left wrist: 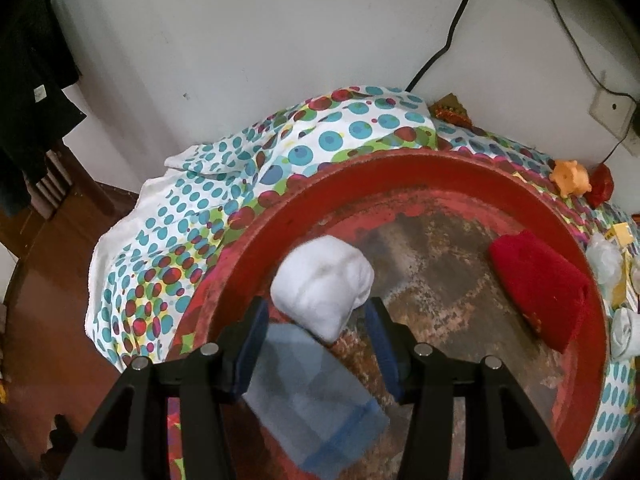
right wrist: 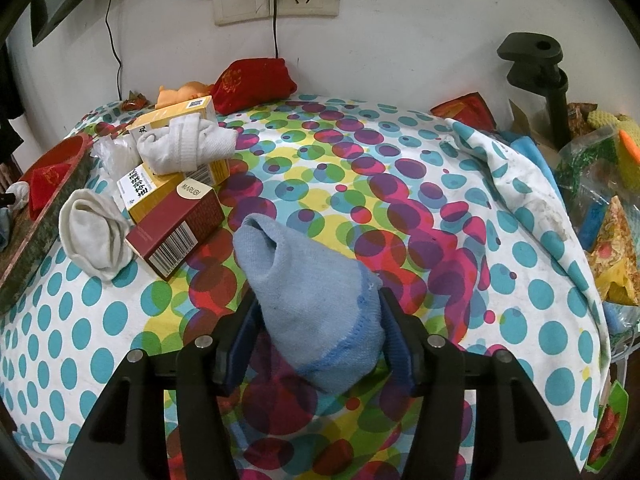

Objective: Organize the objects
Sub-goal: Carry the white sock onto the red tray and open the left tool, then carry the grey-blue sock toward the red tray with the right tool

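Note:
In the left wrist view my left gripper [left wrist: 316,320] is open above a round red tray [left wrist: 440,164]. A rolled white sock [left wrist: 322,280] hangs blurred between and just ahead of its fingers, apart from both pads. A blue sock [left wrist: 316,400] and a red cloth pouch [left wrist: 540,284] lie in the tray. In the right wrist view my right gripper [right wrist: 318,320] is shut on a light blue sock [right wrist: 316,300], held above the dotted cloth. Two white socks [right wrist: 94,232] [right wrist: 188,142] lie at the left by the boxes.
A dark red box [right wrist: 176,228] and yellow boxes [right wrist: 172,120] sit left of centre on the dotted cloth [right wrist: 400,220]. The tray's edge [right wrist: 36,236] shows at far left. A red pouch [right wrist: 252,82], orange toy [right wrist: 180,94], black clamp stand [right wrist: 548,80] and packets [right wrist: 600,208] line the back and right.

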{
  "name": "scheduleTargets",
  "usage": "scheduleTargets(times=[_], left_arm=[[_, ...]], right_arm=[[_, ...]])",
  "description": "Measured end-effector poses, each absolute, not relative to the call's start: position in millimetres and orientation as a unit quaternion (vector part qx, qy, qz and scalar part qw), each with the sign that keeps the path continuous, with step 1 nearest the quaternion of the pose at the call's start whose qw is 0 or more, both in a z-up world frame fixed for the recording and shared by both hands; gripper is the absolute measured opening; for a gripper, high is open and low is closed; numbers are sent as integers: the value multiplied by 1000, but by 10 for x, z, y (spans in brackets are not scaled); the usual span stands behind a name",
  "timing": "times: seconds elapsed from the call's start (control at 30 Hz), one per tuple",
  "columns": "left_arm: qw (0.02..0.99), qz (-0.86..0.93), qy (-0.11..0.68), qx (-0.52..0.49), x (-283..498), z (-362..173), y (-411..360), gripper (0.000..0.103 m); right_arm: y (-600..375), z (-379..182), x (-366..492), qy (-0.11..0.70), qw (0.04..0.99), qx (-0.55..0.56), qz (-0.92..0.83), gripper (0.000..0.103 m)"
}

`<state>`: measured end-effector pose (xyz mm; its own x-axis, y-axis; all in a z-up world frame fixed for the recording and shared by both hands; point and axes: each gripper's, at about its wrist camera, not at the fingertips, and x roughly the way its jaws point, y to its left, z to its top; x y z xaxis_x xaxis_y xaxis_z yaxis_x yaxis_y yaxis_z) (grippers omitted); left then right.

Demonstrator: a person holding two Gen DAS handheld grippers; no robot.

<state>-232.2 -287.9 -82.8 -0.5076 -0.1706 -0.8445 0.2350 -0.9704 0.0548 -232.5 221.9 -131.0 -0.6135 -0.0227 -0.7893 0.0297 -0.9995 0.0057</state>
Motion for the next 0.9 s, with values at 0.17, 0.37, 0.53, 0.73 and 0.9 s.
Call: scheduleTargets(times=[0.17,0.37,0.53,0.73,0.9], left_arm=[[116,-875,13,471,-2184,-729,-2827,52],[113,-880,4,461,-1999,-642,-2758,52],[109,-890,-23,442,-1715,-558,-2577,52],[109,-894,-38,432,-1366,-494,-2329,52],[114,-892,-28,436,-1130,-552,-2252,52]], right_arm=[[2210,-1307,-2331,4,13,440,-898,55],[2211,-1309,-2329,4,10,440,-898,55],[2202,-1309,-2334,4,9,440,-898,55],[2182,-1306,-2341,-3,-17,440,-898,55],[2163,-1301,-2321,14,-26,437,-899,55]])
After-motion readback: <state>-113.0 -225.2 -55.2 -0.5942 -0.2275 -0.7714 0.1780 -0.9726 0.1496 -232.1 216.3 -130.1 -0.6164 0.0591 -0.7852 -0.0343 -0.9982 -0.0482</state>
